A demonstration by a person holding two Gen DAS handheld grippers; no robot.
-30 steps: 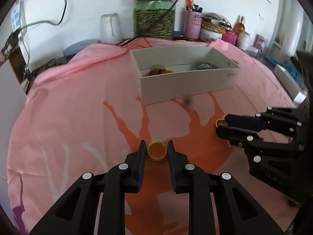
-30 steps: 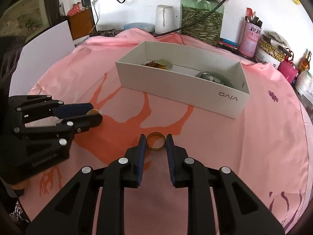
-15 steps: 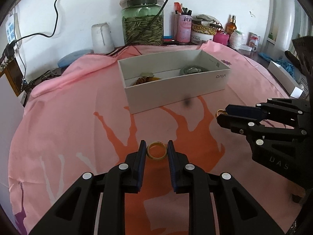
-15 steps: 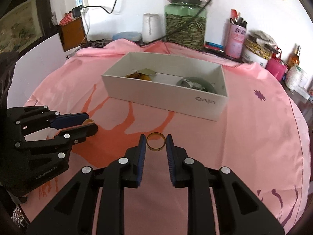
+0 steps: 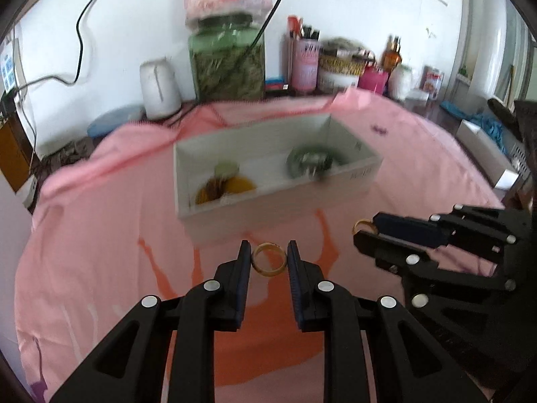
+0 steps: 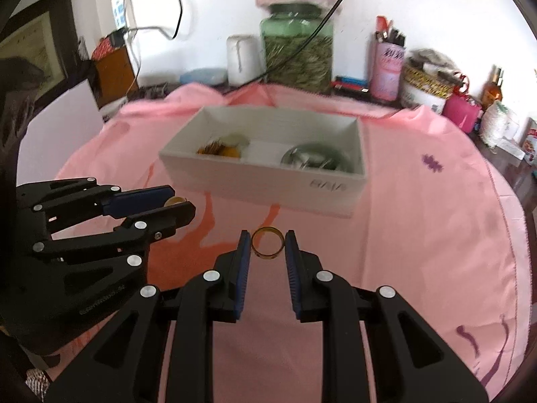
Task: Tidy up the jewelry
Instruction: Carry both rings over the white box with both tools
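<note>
Each gripper pinches a ring: left gripper point(image 5: 269, 259) the amber ring point(image 5: 269, 260), right gripper point(image 6: 267, 247) the gold ring point(image 6: 267, 243). Carry both level over the white box point(image 6: 265, 174) ahead; its blurred compartments probably need sorting first.

A white wall point(image 6: 419, 6) fills the upper frame, black cables point(image 6: 188, 3) hanging at upper left. A pink cloth point(image 6: 436, 235) covers the table below, daylight brightening the right.

two tools point(image 5: 269, 257) point(image 6: 267, 245), two gold rings point(image 5: 269, 261) point(image 6: 267, 243), one white box point(image 5: 278, 201), one green jar point(image 5: 226, 63)
</note>
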